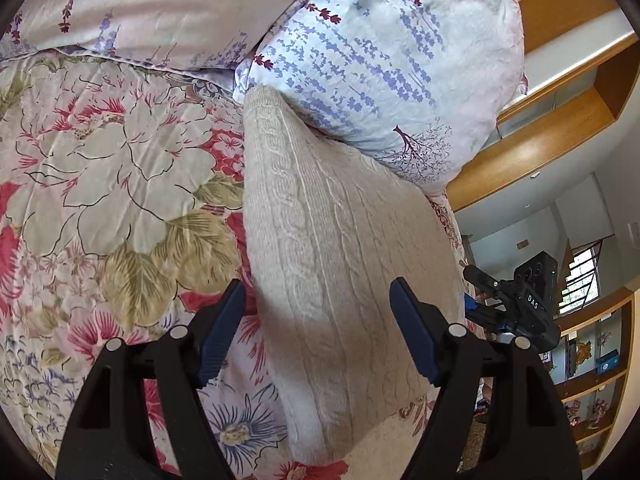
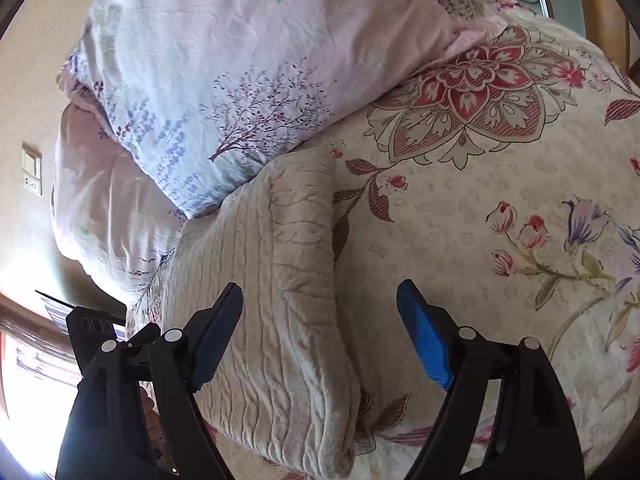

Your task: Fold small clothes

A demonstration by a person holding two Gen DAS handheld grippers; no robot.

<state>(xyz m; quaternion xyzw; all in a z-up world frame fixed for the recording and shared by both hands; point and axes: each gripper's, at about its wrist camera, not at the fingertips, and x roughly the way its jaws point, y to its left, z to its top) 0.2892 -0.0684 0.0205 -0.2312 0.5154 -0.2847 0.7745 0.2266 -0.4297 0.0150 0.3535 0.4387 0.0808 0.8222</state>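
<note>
Both views: left gripper (image 1: 318, 332) and right gripper (image 2: 320, 332), jaws spread and empty, hover over the folded beige sweater (image 1: 320, 240) at lower centre. Its long axis runs toward the upper frame, ending against the pillow (image 1: 380, 60). The floral bedspread (image 1: 100, 160) surrounds it.
</note>
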